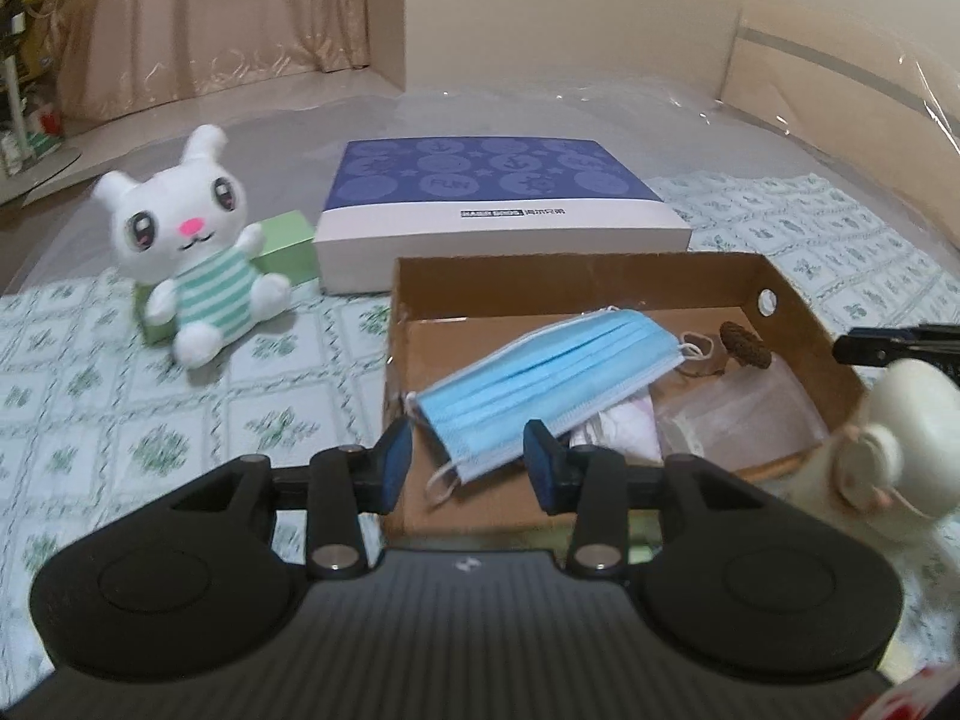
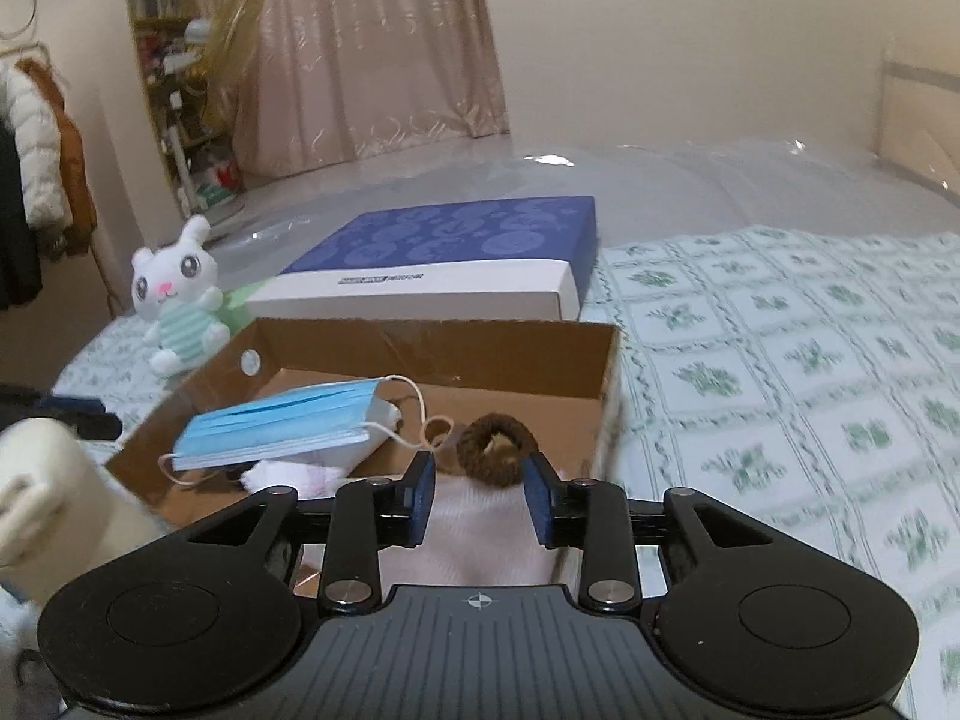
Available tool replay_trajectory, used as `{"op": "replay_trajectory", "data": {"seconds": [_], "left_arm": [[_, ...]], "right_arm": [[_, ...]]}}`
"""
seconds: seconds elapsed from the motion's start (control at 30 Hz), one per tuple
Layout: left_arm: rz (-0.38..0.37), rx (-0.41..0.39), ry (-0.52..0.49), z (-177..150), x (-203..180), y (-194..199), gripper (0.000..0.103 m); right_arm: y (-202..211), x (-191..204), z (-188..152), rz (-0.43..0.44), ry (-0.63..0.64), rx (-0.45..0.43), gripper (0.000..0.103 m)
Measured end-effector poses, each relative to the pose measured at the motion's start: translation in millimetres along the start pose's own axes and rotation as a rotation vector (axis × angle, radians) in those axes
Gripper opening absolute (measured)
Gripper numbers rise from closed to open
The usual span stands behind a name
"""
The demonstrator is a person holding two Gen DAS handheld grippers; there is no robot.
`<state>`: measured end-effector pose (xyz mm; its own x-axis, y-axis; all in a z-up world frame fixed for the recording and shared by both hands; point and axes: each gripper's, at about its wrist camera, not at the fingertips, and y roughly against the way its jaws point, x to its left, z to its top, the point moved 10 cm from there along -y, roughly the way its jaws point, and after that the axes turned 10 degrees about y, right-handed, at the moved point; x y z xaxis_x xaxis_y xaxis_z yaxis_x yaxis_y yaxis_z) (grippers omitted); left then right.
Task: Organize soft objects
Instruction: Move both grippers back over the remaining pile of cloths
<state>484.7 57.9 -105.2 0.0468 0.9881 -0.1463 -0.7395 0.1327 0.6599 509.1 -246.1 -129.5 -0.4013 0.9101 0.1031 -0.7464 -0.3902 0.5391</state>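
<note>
Both hand-held grippers, left (image 1: 468, 459) and right (image 2: 478, 495), stand part open, holding nothing. The face mask (image 1: 543, 378) lies in the cardboard box (image 1: 576, 276) on the bed: light, limp, best pinched at an edge.

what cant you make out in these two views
- Left wrist view: the white items under the blue face mask in the cardboard box; the mask covers them.
- Right wrist view: the green box, mostly behind the plush bunny.
- Both views: the box's near wall, hidden by the grippers.
</note>
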Motion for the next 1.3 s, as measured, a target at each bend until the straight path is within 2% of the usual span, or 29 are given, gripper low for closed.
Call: {"op": "replay_trajectory", "data": {"seconds": [0.27,0.67,0.8,1.03,1.3], "left_arm": [[0.037,-0.012,0.061,-23.4,9.5,71.4,0.038],[0.078,-0.007,0.111,-87.5,-0.5,186.4,0.038],[0.100,-0.022,0.116,-108.4,-3.3,219.9,0.038],[0.126,-0.022,0.140,-146.8,-1.7,258.4,0.038],[0.141,0.009,0.143,-183.9,-4.1,273.4,0.038]], "right_arm": [[71.8,18.8,-15.8,0.014,-0.115,-0.019,0.039],[159.4,99.4,-51.3,0.041,-0.085,0.014,0.039],[178.1,124.3,-63.1,0.087,-0.100,0.028,0.039],[204.3,156.0,-89.9,0.144,-0.130,0.063,0.039],[216.4,174.8,-124.3,0.143,-0.152,0.107,0.039]]}}
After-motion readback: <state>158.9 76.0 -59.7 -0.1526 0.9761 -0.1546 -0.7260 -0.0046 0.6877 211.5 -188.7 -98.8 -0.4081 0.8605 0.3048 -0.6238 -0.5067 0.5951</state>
